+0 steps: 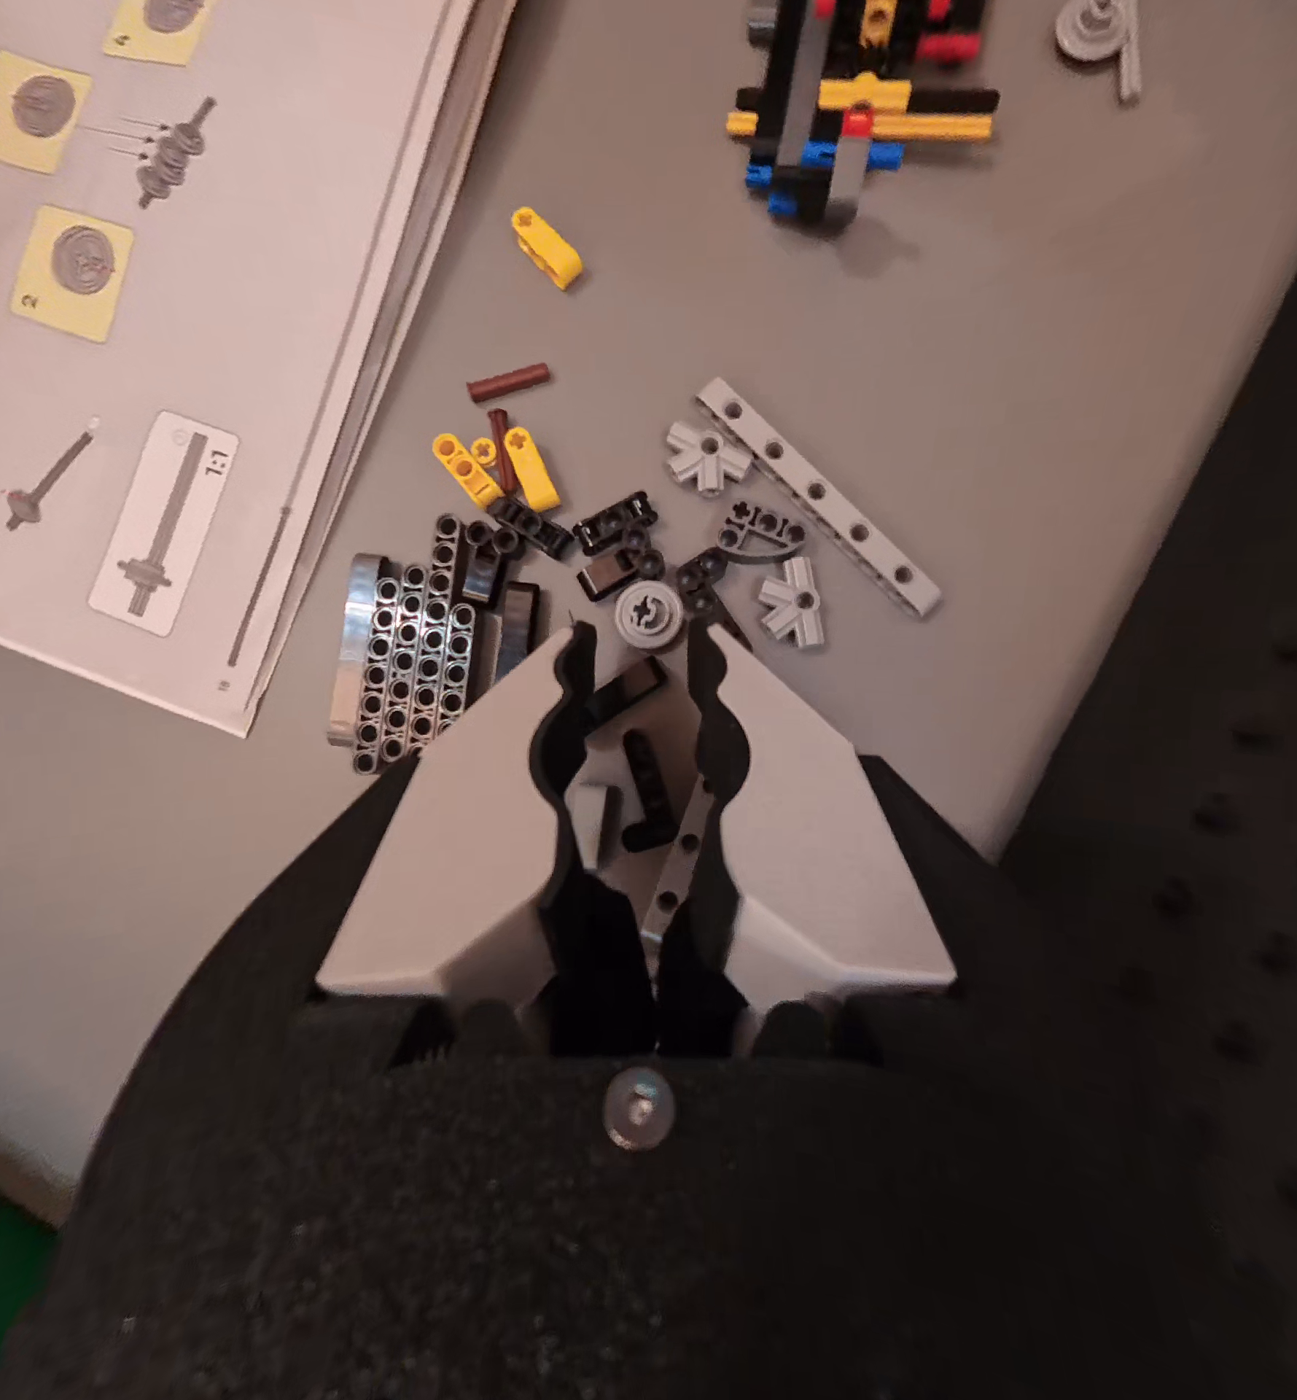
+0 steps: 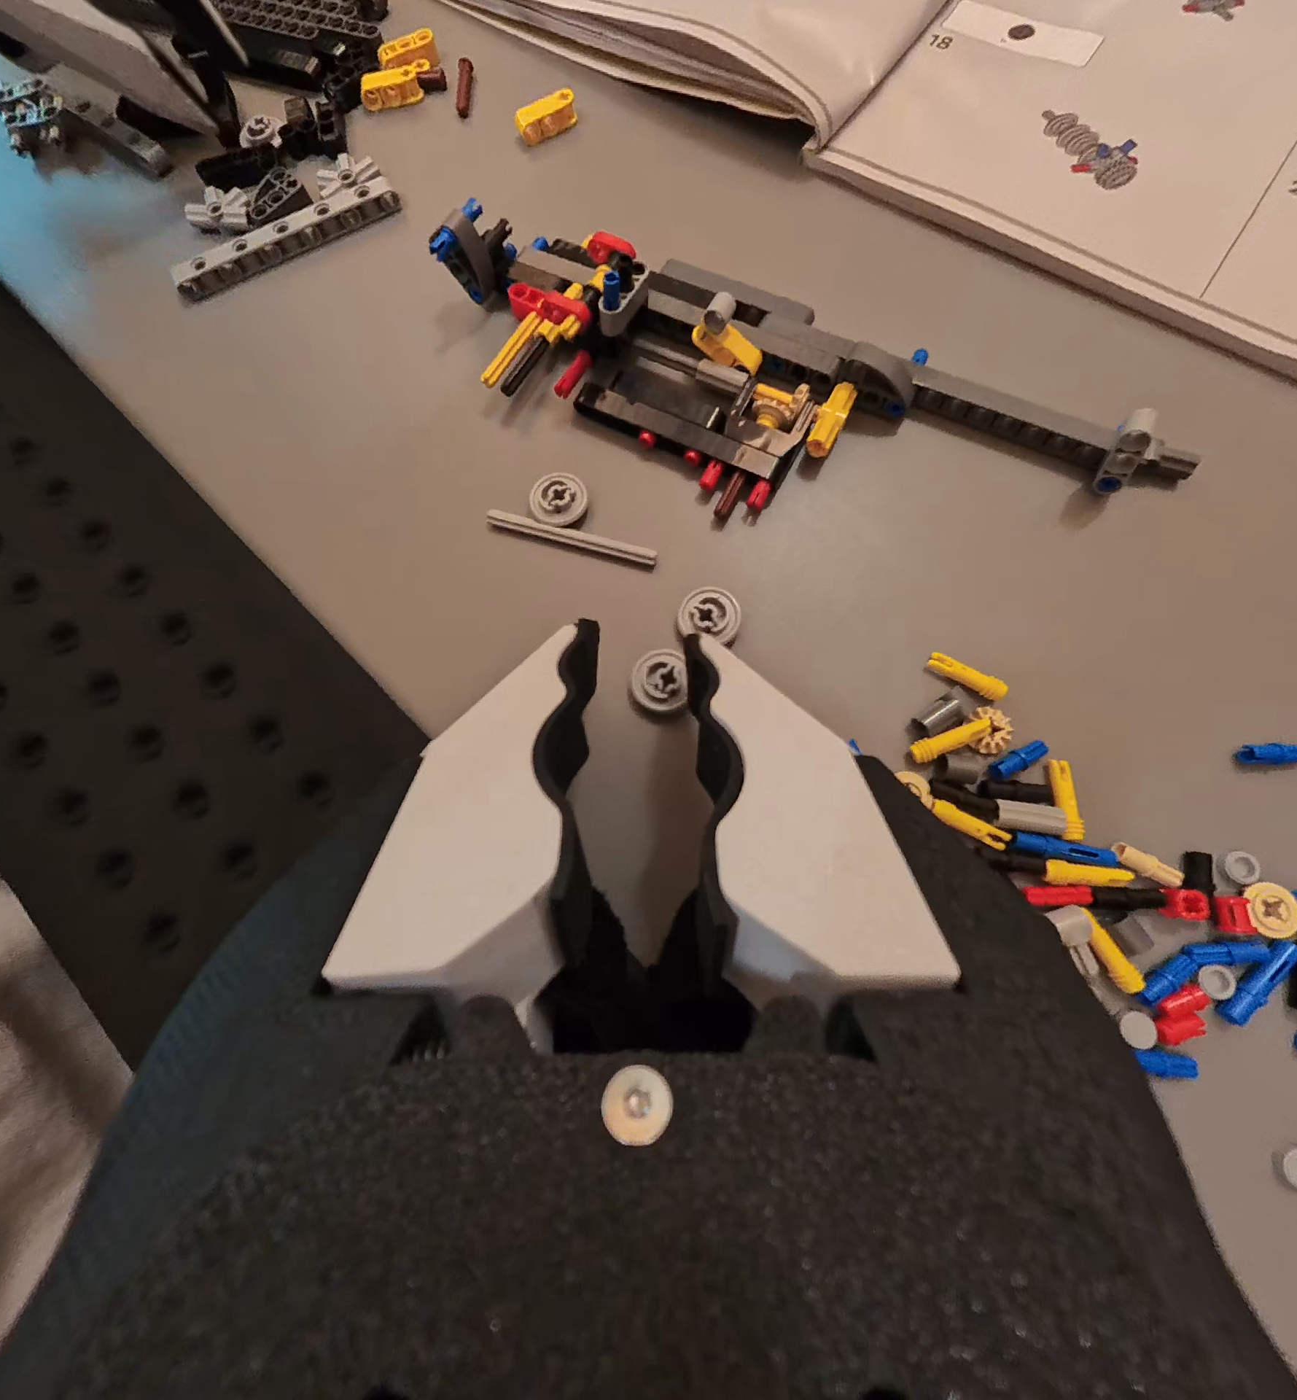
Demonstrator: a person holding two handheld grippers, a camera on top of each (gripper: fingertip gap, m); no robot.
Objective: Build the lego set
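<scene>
My left gripper (image 1: 641,636) is open above a pile of black beams (image 1: 418,651), with a grey round disc (image 1: 649,612) just past its fingertips. Black pieces and a grey holed beam (image 1: 679,856) lie between its jaws on the table. My right gripper (image 2: 641,640) is open and empty, with a grey disc (image 2: 659,680) lying between its fingertips and a second disc (image 2: 708,614) just beyond the right tip. The part-built model (image 2: 706,371) lies beyond, and shows in the left wrist view (image 1: 857,114). A third disc (image 2: 558,498) rests by a grey axle (image 2: 571,539).
The open instruction booklet (image 1: 175,303) lies left; it also shows in the right wrist view (image 2: 1084,151). Yellow connectors (image 1: 493,466), a long grey beam (image 1: 819,496) and grey hubs (image 1: 706,454) lie around. Coloured pins (image 2: 1122,871) are piled right. A dark perforated board (image 2: 100,682) borders the grey table. My hands' fingertips stand some 25 cm from each other. Between my right fingertips and the grey axle (image 2: 571,539) there is roughly 4 cm.
</scene>
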